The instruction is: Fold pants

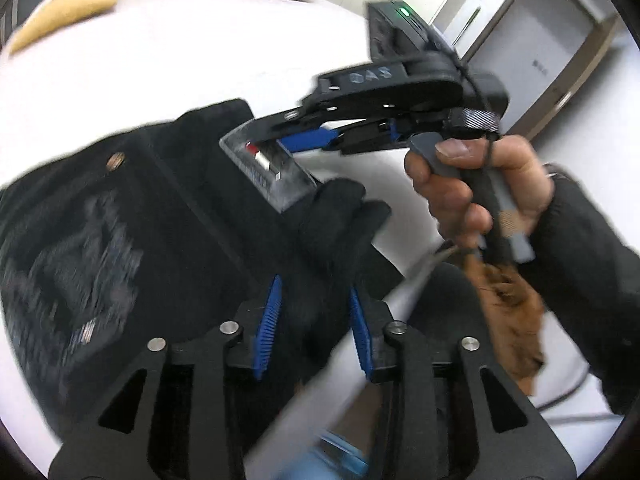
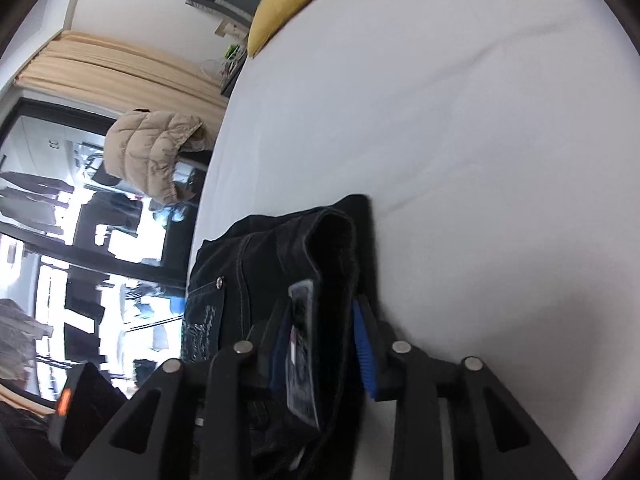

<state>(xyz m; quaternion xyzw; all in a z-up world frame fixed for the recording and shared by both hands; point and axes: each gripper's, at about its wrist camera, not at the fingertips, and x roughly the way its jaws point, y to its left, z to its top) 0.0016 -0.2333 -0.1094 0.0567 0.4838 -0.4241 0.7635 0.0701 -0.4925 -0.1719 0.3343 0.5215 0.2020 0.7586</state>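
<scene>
1. Left wrist view: your left gripper [image 1: 314,320] is clenched on a bunched fold of the black pants [image 1: 132,216], which lie on the white bed [image 1: 168,60].
2. Your right gripper [image 1: 280,172] pinches the same pants edge just beyond; your right hand [image 1: 472,184] is on its handle.
3. Right wrist view: right gripper [image 2: 332,344] is grasping the pants [image 2: 276,256] near the waistband, at the bed [image 2: 480,120] edge.
4. Yellow pillow [image 2: 286,0] sits far off on the bed.
</scene>
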